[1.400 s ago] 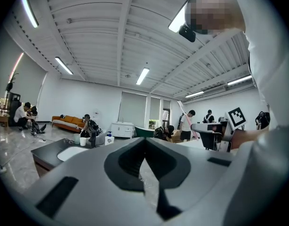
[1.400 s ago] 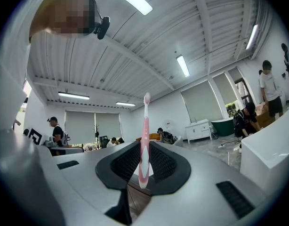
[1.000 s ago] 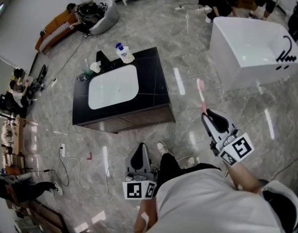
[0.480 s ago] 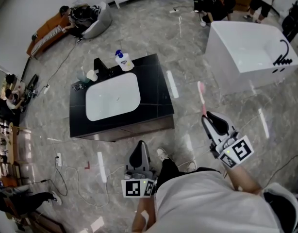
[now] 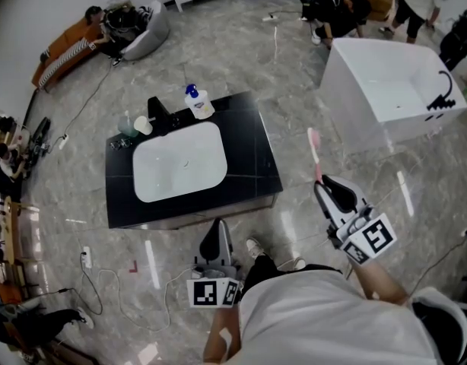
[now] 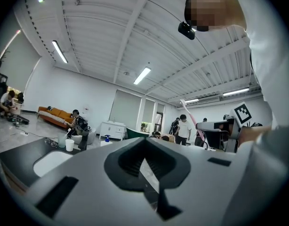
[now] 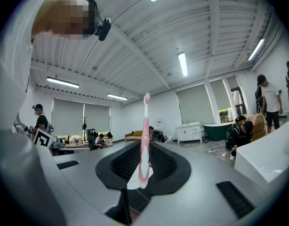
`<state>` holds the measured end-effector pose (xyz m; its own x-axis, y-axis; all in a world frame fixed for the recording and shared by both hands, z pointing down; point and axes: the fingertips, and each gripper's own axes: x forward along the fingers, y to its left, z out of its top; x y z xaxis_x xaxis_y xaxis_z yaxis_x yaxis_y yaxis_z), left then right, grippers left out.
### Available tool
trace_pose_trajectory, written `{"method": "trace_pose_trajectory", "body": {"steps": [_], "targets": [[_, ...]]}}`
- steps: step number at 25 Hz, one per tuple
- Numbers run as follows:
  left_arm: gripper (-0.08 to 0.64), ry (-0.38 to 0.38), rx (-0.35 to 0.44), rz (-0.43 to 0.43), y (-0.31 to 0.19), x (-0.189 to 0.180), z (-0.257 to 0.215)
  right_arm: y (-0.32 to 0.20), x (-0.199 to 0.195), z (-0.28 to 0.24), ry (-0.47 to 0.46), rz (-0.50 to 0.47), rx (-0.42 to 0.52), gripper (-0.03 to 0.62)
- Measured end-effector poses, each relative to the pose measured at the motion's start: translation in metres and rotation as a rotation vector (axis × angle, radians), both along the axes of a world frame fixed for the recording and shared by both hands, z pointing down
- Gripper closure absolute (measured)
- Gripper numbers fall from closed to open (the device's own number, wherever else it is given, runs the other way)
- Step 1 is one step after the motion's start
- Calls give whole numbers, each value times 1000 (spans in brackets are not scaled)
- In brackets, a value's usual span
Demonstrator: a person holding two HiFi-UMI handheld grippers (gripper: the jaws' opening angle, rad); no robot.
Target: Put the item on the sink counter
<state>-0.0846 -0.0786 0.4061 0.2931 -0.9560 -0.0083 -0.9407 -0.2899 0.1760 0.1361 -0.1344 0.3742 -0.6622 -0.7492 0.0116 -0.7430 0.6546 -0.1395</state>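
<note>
A pink toothbrush (image 5: 316, 153) (image 7: 144, 140) stands up out of my right gripper (image 5: 330, 187) (image 7: 143, 173), which is shut on its handle, head pointing away from me. That gripper hangs over the marble floor, to the right of the black sink counter (image 5: 256, 154) with its white basin (image 5: 180, 162). My left gripper (image 5: 215, 242) (image 6: 144, 166) is shut with nothing in it, just in front of the counter's near edge. In the left gripper view the counter (image 6: 20, 152) lies at the lower left.
On the counter's back edge stand a soap pump bottle (image 5: 197, 102), a white cup (image 5: 143, 125) and a black faucet (image 5: 157, 107). A white bathtub (image 5: 389, 86) sits at the right. Cables (image 5: 112, 287) trail on the floor at the left. People sit and stand at the room's far side.
The counter has come a little nearer and lower in the head view as I step toward it. Both grippers keep their pose; the toothbrush stays held.
</note>
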Motion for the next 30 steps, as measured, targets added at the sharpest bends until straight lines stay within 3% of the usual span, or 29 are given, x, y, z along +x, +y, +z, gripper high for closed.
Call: {"method": "trace_pose_trajectory", "body": {"steps": [17, 23, 30], "targets": [[557, 55, 12, 82, -69, -83, 16, -51, -89, -8, 73, 54, 9, 514], [555, 57, 8, 77, -79, -103, 24, -53, -96, -14, 106, 73, 15, 513], [556, 68, -5, 63, -81, -100, 26, -64, -91, -15, 107, 74, 10, 514]]}}
